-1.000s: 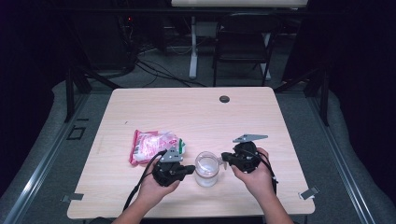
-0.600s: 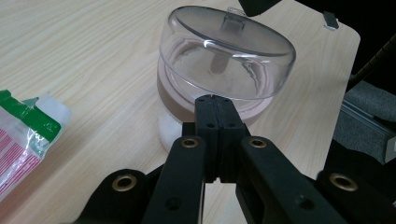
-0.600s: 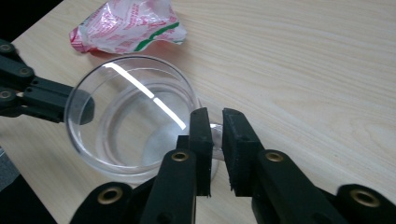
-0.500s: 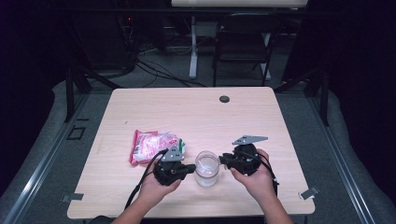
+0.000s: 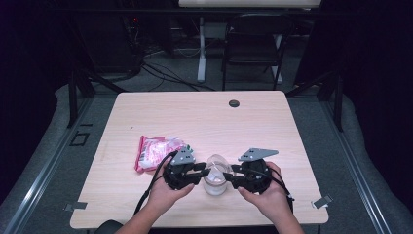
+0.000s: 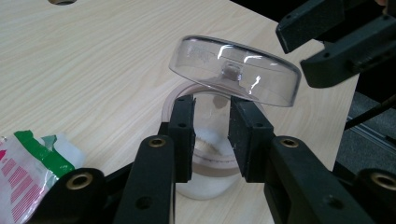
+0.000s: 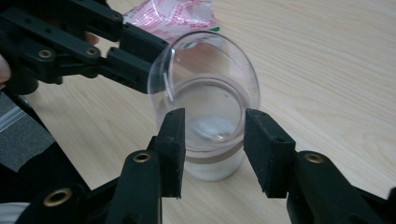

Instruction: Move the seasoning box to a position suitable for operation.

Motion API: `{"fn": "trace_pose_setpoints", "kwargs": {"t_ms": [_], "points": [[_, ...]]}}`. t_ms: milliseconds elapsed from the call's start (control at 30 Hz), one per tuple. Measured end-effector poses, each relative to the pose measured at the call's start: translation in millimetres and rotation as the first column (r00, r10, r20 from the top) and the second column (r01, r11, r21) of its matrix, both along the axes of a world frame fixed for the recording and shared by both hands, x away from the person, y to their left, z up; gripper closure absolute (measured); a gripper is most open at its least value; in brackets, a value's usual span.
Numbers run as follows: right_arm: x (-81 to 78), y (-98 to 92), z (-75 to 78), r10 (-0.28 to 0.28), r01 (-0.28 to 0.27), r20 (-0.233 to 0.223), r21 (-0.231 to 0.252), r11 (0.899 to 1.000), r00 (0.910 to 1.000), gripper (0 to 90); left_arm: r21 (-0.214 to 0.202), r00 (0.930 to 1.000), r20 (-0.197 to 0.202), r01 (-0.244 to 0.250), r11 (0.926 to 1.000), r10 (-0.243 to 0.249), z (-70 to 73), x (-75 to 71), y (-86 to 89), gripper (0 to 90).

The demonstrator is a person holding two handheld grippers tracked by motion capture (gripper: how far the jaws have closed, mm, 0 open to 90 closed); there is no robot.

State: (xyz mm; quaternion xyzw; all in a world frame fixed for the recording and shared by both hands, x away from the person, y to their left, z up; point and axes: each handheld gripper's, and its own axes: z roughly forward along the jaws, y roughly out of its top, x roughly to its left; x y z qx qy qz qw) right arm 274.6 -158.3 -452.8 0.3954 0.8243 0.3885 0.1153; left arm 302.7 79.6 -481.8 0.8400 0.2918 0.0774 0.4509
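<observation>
Standing between both hand-held grippers | jar (image 5: 215,180) | lid (image 6: 233,70) tilted

Clear jar (image 5: 215,181), pink-striped packet (image 5: 155,151)

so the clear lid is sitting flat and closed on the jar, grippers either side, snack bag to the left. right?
Not quite. The clear lid is tilted up off the jar, leaving its mouth open; the left gripper view shows this. Grippers either side and the snack bag to the left are right.
</observation>
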Motion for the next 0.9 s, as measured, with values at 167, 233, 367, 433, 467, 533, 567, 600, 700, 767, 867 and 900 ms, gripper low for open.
{"fn": "trace_pose_setpoints", "kwargs": {"t_ms": [167, 233, 367, 433, 467, 533, 567, 600, 700, 767, 867, 900], "points": [[-3.8, 4.4, 0.7, 0.012, -0.012, 0.016, -0.02, 1.0, 0.9998, 54.2, -0.006, 0.9998, 0.017, -0.007, 1.0, 0.007, 2.6, 0.4, -1.2, 65.6], [-4.2, 6.4, -0.3, 0.017, -0.016, 0.019, -0.026, 1.0, 0.9997, 52.2, -0.012, 0.9996, 0.026, -0.012, 0.9999, 0.012, 3.6, -0.3, -2.0, 63.5], [-4.0, 9.6, -3.0, 0.02, -0.018, 0.028, -0.057, 0.998, 0.9994, 49.4, -0.024, 0.9996, 0.027, -0.008, 0.9997, 0.008, 5.4, -0.9, -2.2, 61.9], [-3.4, 10.6, -4.3, 0.023, -0.022, 0.02, -0.065, 0.998, 0.9995, 48.6, -0.026, 0.9996, 0.03, -0.003, 0.9997, 0.004, 5.8, -1.0, -2.2, 61.3], [-3.3, 11.3, -5.3, 0.019, -0.018, 0.021, -0.064, 0.998, 0.9996, 48.6, -0.024, 0.9995, 0.033, -0.002, 0.9997, 0.002, 5.9, -1.0, -2.1, 61.3], [-2.6, 11.7, -6.5, 0.016, -0.015, 0.017, -0.069, 0.998, 0.9997, 48.9, -0.026, 0.9995, 0.032, -0.001, 0.9997, 0.002, 5.7, -1.1, -2.3, 61.1], [-2.0, 11.6, -7.0, 0.014, -0.013, 0.016, -0.073, 0.997, 0.9998, 49.5, -0.026, 0.9996, 0.029, -0.002, 0.9997, 0.003, 5.7, -1.0, -2.3, 61.0], [-1.8, 11.4, -7.4, 0.011, -0.01, 0.014, -0.074, 0.997, 0.9998, 50.1, -0.026, 0.9996, 0.029, -0.003, 0.9996, 0.003, 5.5, -0.9, -2.2, 60.9], [-1.7, 10.9, -7.6, 0.011, -0.011, 0.011, -0.069, 0.998, 0.9999, 51.8, -0.03, 0.9997, 0.024, -0.004, 0.9995, 0.005, 5.0, -0.5, -1.8, 60.4], [-1.9, 10.7, -7.2, 0.011, -0.01, 0.012, -0.069, 0.998, 0.9999, 52.3, -0.027, 0.9996, 0.026, -0.003, 0.9996, 0.004, 4.5, -0.1, -1.6, 60.2], [-2.4, 10.3, -6.8, 0.007, -0.006, 0.014, -0.062, 0.998, 0.9999, 53.1, -0.02, 0.9997, 0.023, -0.006, 0.9998, 0.007, 2.5, 1.0, -1.6, 59.9], [-2.4, 10.3, -6.8, 0.007, -0.006, 0.014, -0.062, 0.998, 0.9999, 53.1, -0.02, 0.9997, 0.023, -0.006, 0.9998, 0.007, 2.5, 1.0, -1.6, 59.9]]}}
